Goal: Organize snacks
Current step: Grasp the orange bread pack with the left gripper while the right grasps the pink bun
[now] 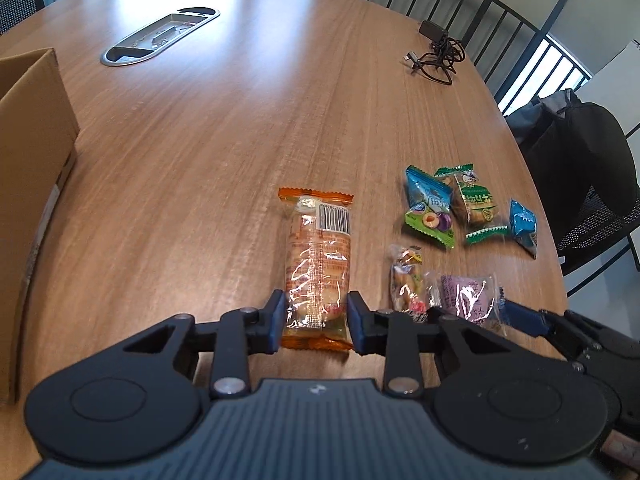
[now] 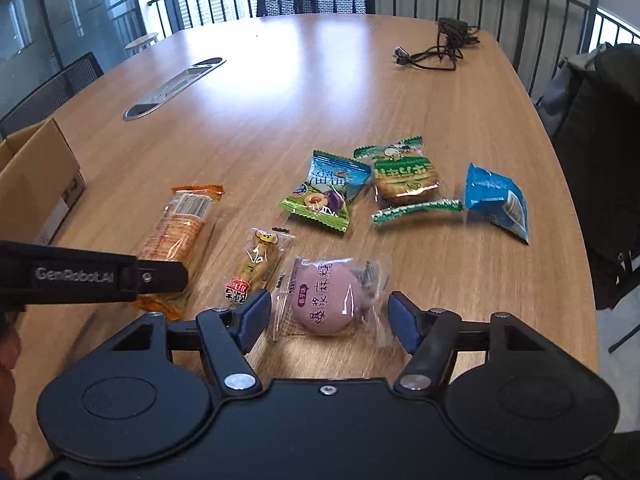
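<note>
I'm pinching the left gripper [image 1: 316, 320] onto the near end of the orange cracker pack [image 1: 318, 264] lying on the table [image 1: 224, 152], while my right gripper [image 2: 330, 318] is sitting open, straddling the pink mochi packet [image 2: 326, 296] just right of it, pads not touching.

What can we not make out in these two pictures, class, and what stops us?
- Cardboard box contents: both views, its wall hides them; the frame edge crops it.
- Orange-ended packet, near end: right wrist view, left claw covers it.
- Blue packet print: blurred, too small.
</note>
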The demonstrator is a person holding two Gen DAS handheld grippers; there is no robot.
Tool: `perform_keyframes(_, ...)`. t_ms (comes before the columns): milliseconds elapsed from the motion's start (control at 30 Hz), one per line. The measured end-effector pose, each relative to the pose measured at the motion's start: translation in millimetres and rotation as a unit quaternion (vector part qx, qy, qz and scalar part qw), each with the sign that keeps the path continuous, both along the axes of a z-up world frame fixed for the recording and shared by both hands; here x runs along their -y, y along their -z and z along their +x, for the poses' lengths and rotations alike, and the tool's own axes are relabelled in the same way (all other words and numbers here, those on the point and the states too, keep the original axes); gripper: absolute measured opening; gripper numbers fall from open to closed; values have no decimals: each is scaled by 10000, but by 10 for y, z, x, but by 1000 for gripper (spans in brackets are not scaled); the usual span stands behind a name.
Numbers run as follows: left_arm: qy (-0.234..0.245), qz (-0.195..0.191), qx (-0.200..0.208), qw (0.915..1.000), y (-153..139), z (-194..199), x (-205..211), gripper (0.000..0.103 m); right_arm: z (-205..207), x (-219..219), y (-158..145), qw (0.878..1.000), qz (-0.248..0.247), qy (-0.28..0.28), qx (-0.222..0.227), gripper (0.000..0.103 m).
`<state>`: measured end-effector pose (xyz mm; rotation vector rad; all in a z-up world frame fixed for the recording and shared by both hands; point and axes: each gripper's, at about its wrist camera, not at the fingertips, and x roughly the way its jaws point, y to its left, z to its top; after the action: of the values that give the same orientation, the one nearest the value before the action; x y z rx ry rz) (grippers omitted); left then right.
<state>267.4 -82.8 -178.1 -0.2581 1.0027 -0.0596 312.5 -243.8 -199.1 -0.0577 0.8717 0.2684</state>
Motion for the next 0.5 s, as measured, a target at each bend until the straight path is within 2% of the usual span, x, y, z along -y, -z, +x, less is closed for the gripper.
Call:
perform_keyframes(267, -132, -1, 8, 9999, -7, -156, -150, 31, -95, -55, -40, 9995, -171, -265, -52, 46)
perform_keyframes(500, -179, 18, 45, 9998, -39, -335, -182, 31, -311, 1, -76, 9998, 0, -130, -132, 43)
